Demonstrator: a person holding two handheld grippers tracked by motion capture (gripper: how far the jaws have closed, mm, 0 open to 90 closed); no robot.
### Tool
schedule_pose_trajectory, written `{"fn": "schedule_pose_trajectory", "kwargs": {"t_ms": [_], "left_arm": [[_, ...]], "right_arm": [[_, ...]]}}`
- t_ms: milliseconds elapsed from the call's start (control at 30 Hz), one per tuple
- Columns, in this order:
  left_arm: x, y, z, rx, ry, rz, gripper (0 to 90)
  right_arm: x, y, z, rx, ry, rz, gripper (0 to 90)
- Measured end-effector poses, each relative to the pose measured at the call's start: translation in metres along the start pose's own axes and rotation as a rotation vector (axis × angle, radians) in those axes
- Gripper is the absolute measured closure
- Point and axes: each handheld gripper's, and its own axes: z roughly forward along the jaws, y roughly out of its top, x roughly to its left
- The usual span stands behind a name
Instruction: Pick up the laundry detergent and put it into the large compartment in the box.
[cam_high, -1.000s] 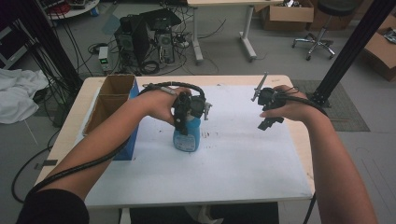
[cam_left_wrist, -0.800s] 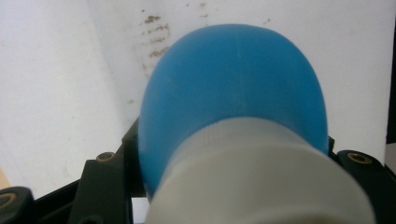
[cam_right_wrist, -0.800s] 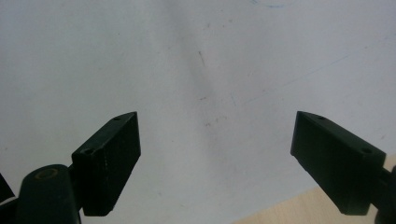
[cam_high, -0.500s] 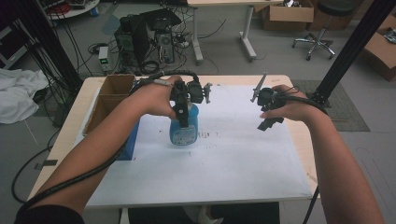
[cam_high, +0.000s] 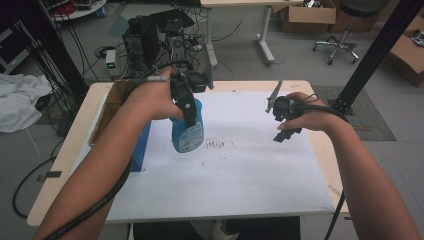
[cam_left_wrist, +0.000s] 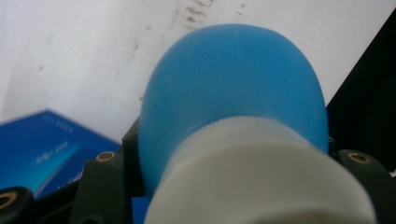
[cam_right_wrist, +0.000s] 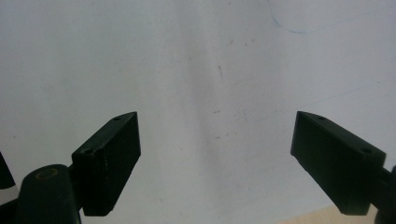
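White sheeting (cam_high: 240, 175) covers most of the wooden worktop (cam_high: 65, 165), with grey floor, cables and computer gear behind it.

At the left gripper (cam_high: 187, 107), the jaws are closed on a blue bottle (cam_high: 186, 131), gripping it high up near its neck. In the left gripper view the bottle's rounded blue shoulder (cam_left_wrist: 233, 88) and its white collar sit between the jaws, pressed up close to the camera, with the white sheet showing beyond. From the high view the bottle hangs below the gripper, leaning a little, over the left-middle of the sheet; whether its base touches the sheet cannot be told. Small dark marks (cam_high: 217, 145) speckle the sheet just right of the bottle.

At the right gripper (cam_high: 284, 117), the jaws stand wide apart with nothing between them; the right gripper view looks past both black jaws onto bare white sheet with faint scuffs and a thin blue pen line (cam_right_wrist: 299, 28). This gripper is held above the right part of the sheet, well apart from the bottle.

Farther out, a blue box (cam_high: 141, 147) lies at the sheet's left edge, just beside the bottle, and an open cardboard box (cam_high: 107, 112) sits beside it at the worktop's left side. Both forearms come in from the bottom.
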Motion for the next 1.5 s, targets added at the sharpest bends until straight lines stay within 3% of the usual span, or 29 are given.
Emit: {"fn": "schedule_pose_trajectory", "kwargs": {"t_ms": [100, 267, 400, 600, 933, 1233, 1500], "left_arm": [[0.003, -0.006, -0.018, -0.004, 0.007, -0.074, 39.8], [0.013, -0.02, -0.048, -0.037, -0.024, -0.188, 39.8], [0.018, -0.027, -0.066, -0.053, -0.015, -0.259, 39.9], [0.031, -0.043, -0.091, -0.068, -0.02, -0.403, 39.8], [0.049, -0.066, -0.134, -0.096, 0.026, -0.569, 39.8], [0.074, -0.099, -0.15, -0.122, 0.054, -0.724, 39.9], [0.095, -0.13, -0.14, -0.097, 0.082, -0.857, 39.9]], "right_arm": [[0.001, 0.0, -0.001, 0.0, 0.0, -0.012, 15.9], [0.003, 0.001, -0.001, -0.002, 0.001, -0.03, 16.0], [0.005, 0.003, -0.002, -0.012, -0.001, -0.043, 15.9], [0.007, 0.007, -0.002, -0.007, -0.003, -0.067, 15.9], [0.012, 0.011, -0.003, -0.012, -0.011, -0.1, 15.9], [0.011, 0.007, -0.004, -0.011, -0.007, -0.101, 15.9], [0.009, 0.005, -0.005, -0.016, -0.003, -0.092, 15.9]]}}
